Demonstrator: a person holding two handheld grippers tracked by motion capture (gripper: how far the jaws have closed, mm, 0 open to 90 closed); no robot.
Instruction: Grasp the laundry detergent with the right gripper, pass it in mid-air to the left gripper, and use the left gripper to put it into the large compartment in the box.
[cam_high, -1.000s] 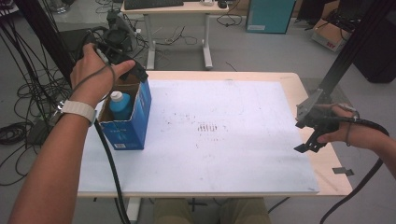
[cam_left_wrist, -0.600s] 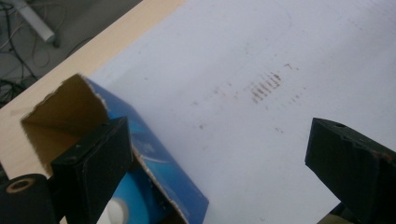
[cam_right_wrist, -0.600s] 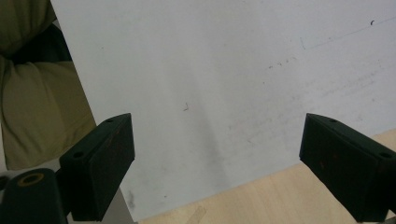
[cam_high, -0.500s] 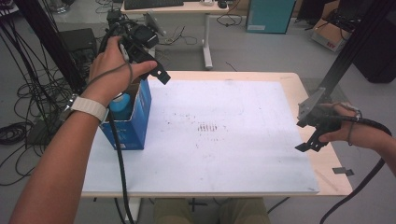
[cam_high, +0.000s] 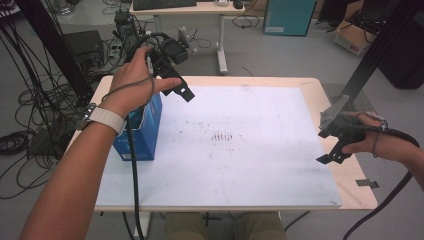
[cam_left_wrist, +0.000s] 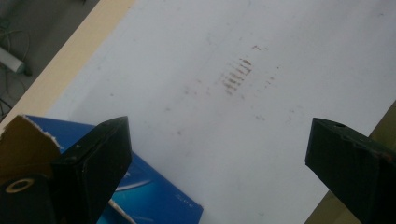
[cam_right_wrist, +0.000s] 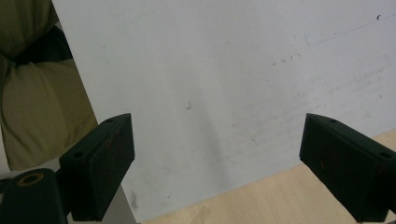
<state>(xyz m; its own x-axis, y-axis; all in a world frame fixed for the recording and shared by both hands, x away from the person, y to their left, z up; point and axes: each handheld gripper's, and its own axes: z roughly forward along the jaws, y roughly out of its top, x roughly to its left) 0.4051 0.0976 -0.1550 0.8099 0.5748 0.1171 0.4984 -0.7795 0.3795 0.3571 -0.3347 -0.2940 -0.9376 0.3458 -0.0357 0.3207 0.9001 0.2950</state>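
A blue carton (cam_high: 145, 132) stands open-topped at the left of the white sheet (cam_high: 260, 165) that covers the wooden table (cam_high: 355, 192). My left hand hides the inside of the carton. My left gripper (cam_high: 181, 91) hangs just above and to the right of the carton's far corner, open and empty. In the left gripper view its jaws (cam_left_wrist: 219, 130) stand wide over the sheet, with the carton (cam_left_wrist: 154, 198) at lower left. My right gripper (cam_high: 334, 151) hovers open over the sheet's right edge, and nothing lies between its jaws (cam_right_wrist: 215, 123).
Brown smudges (cam_high: 222, 136) mark the sheet's middle. A strip of tape (cam_high: 367, 183) lies on the bare wood at the right. Behind the table stand a desk (cam_high: 200, 9) and a slanted black pole (cam_high: 380, 50). Cables (cam_high: 20, 140) crowd the floor at the left.
My left gripper has moved from over the carton's opening to the right and farther back, past the carton's edge. The right gripper has kept its place.
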